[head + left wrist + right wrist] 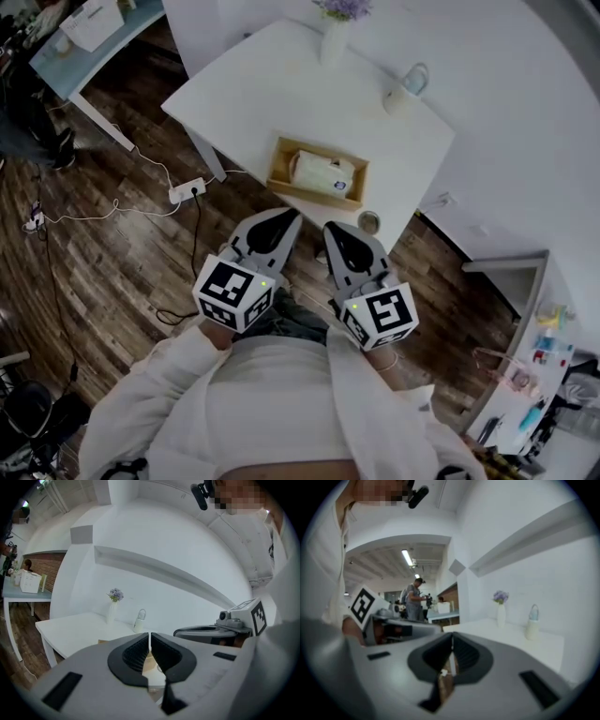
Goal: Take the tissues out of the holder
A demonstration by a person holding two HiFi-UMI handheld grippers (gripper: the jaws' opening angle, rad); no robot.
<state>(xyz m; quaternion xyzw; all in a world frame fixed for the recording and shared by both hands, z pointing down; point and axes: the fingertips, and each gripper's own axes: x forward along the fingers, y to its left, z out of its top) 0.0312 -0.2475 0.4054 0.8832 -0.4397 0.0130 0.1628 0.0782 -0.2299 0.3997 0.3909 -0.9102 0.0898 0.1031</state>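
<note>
1 wood floor (pixel 112 262), dark planks, with loose cables across it on the left. 1 white table (pixel 244 94) at centre-far, holding all the task items. 1 second table (pixel 58 62) with a bluish top at far left, 1 white box (pixel 94 22) on it. 1 person, seen only as white sleeves and torso at the near edge.

2 grippers, each with a marker cube, side by side near of the white table and over the floor, both pointing far toward the holder and apart from it.
- left gripper (pixel 287 219): jaws pressed together, only a thin slit between the pads, nothing in them; same in the left gripper view (pixel 149 637).
- right gripper (pixel 332 231): jaws fully closed and empty; same in the right gripper view (pixel 452 638).

1 wooden holder (pixel 279 161), an open tray at the near edge of the white table, just far of the gripper tips. 1 tissue pack (pixel 323 173), white, lying inside the holder, not touched by either gripper.

1 white vase (pixel 335 43) with purple flowers at the table's far side. 1 small pale bottle (pixel 405 94) with a loop handle, right of the vase and well apart from the holder. 1 power strip (pixel 187 191) on the floor left of the table leg. 1 small round object (pixel 369 222) just near-right of the holder; can't tell what it is.
</note>
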